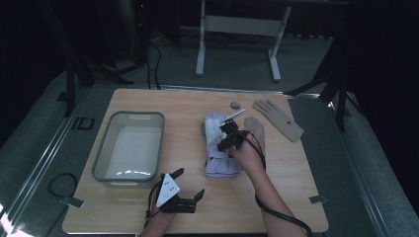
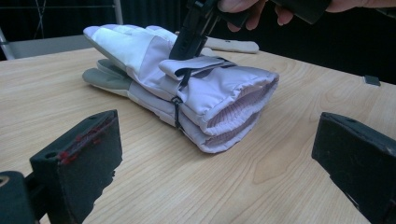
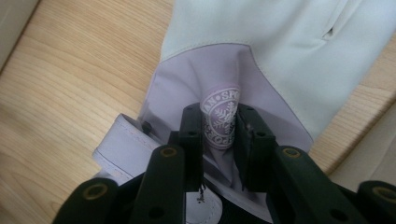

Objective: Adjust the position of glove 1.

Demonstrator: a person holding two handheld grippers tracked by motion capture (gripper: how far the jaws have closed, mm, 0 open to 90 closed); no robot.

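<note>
- The right claw [image 1: 228, 129] points down onto the lilac gloves [image 1: 219, 148], a stacked pair lying near the middle of the table [image 1: 197, 207], cuffs toward the near edge.
- Its jaws are pinching a raised fold of the top glove's fabric (a round snowflake badge [image 3: 221, 119] sits on that fold).
- The left claw [image 1: 188, 183] sits near the near edge, jaws spread with nothing between them, facing the cuffs.
- A grey tub [image 1: 129, 147] stands toward the left edge.
- Two tan gloves [image 1: 276, 118] lie toward the far right corner.
</note>
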